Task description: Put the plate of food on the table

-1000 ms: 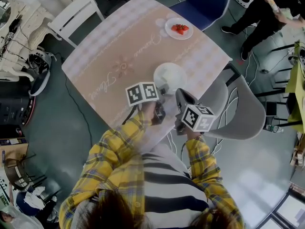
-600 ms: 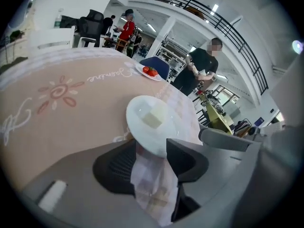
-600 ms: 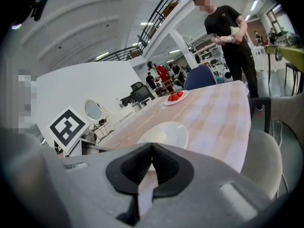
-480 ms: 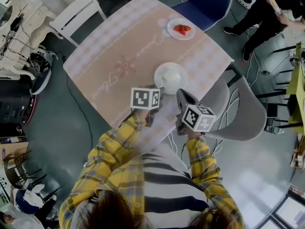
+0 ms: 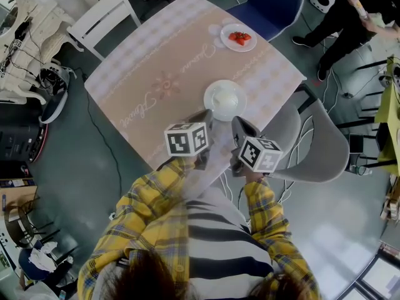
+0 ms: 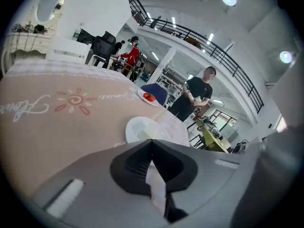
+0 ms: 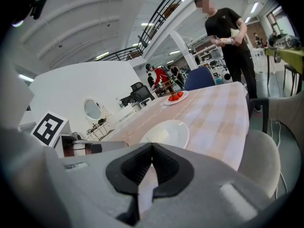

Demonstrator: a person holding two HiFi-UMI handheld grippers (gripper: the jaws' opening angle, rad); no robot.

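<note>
- The white plate (image 5: 224,99) stands flat on the table (image 5: 162,61), on the half nearer the person and close to the edge by the grey chair (image 5: 322,144); something pale lies on it, too washed out to name; neither gripper touches it
- The left gripper (image 5: 205,117) hangs over the near table edge, just short of the white plate; in the left gripper view its jaws are pressed together with nothing between them, and the white plate (image 6: 141,128) lies beyond their tips on the cloth
- The right gripper (image 5: 240,123) is just beside the left one, toward the grey chair, tip near the plate's rim; in the right gripper view its jaws meet as well and are empty, with the white plate (image 7: 167,133) just ahead
- A second plate of red food (image 5: 238,37) sits at the far side of the table, well apart from the white plate; it shows small in both gripper views (image 6: 148,98) (image 7: 176,97)
- The table wears a pink checked cloth with a sun motif and script
- A white chair (image 5: 103,16) stands at the far left side, a blue chair (image 5: 270,2) at the far end; a person in black (image 5: 350,11) stands beyond the table corner
- Yellow plaid sleeves (image 5: 150,199) run up to both grippers
</note>
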